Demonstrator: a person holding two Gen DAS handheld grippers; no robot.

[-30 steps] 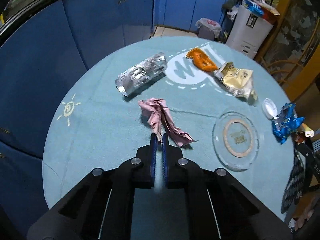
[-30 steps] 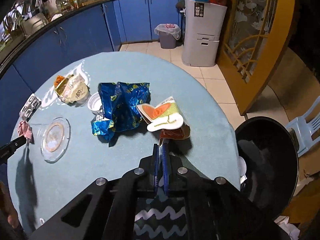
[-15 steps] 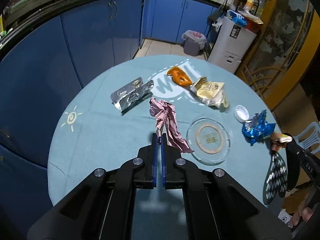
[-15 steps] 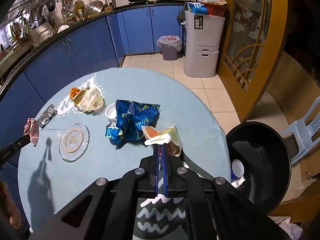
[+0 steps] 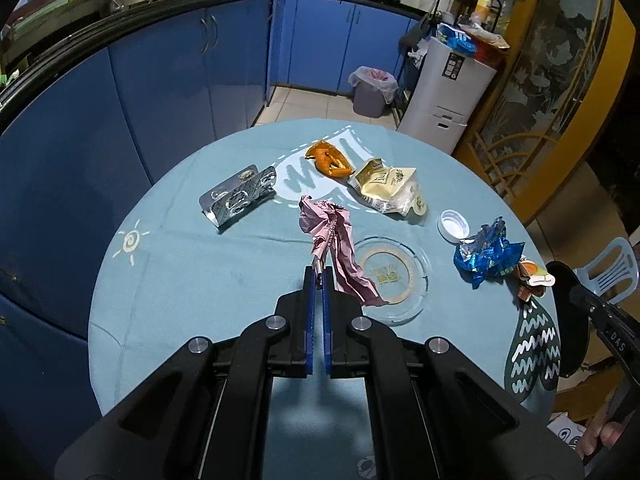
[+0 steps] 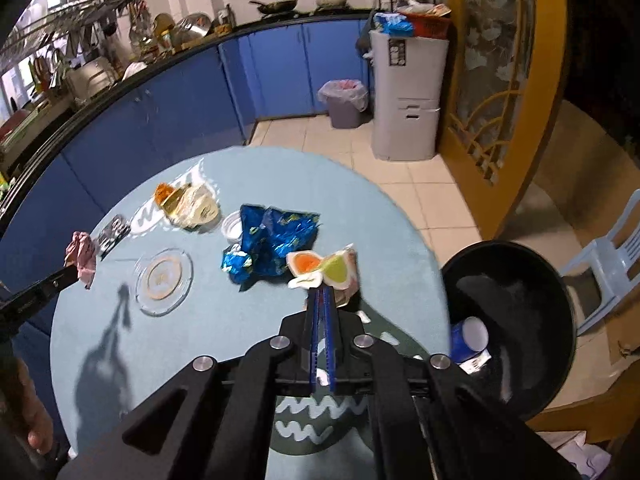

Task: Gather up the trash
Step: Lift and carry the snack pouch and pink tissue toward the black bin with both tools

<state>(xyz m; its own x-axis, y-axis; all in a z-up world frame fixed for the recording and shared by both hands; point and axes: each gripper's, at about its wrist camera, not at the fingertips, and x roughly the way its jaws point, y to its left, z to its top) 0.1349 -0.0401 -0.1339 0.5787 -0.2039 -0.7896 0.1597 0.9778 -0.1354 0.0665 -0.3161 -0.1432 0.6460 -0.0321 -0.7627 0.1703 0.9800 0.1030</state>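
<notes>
- Since a second ago both grippers have risen from the round table (image 5: 192, 288), each carrying its piece of trash up with it, so the tabletop now looks smaller in both views.
- The left gripper (image 5: 319, 276) is pinched tight on the pink wrapper (image 5: 334, 236); the wrapper's crumpled top stands beyond the fingertips and a long tail hangs to the right over the glass ashtray (image 5: 390, 276).
- The right gripper (image 6: 321, 294) is clamped on the orange and green wrapper (image 6: 324, 268), which fans out just past the tips; it looks clear of the table, though motion blur makes this hard to judge.
- Left on the table: blue foil bag (image 6: 272, 240), white lid (image 5: 453, 225), cream bag (image 5: 388, 190), orange wrapper (image 5: 330, 159), silver packet (image 5: 238, 196).
- The black bin (image 6: 510, 320) stands beside the table's right edge.
</notes>
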